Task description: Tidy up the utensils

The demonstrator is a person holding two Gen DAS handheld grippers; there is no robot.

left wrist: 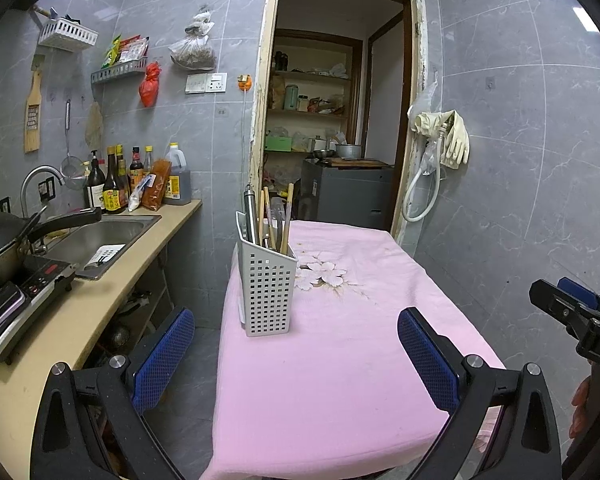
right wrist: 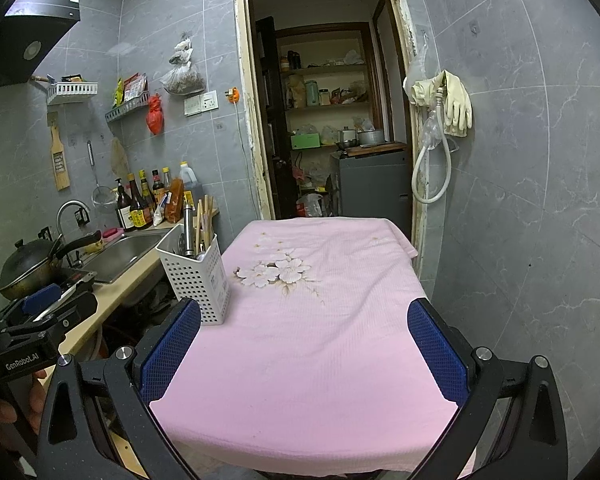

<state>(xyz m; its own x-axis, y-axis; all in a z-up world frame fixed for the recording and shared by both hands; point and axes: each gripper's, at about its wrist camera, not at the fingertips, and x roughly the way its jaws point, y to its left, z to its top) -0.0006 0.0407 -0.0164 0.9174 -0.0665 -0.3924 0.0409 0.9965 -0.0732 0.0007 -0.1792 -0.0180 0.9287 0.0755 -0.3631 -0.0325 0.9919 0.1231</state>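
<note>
Both tongs, my left gripper [left wrist: 296, 354] and right gripper [right wrist: 304, 350], hang spread wide and empty above the pink tablecloth [left wrist: 340, 360]. The perforated utensil holder [left wrist: 268, 292] stands at the cloth's left edge, chopsticks [left wrist: 287, 218] and a steel handle [left wrist: 250, 216] upright inside. Nothing lies loose; I judge the sorting done, or next a reach into the holder.

Holder [left wrist: 267, 286]: on the table [left wrist: 340, 360], at its left edge
Utensils [left wrist: 270, 220]: upright in holder
Counter [left wrist: 80, 300]: left of table
Sink [left wrist: 104, 240]: set in counter
Doorway [left wrist: 332, 100]: behind table
</note>
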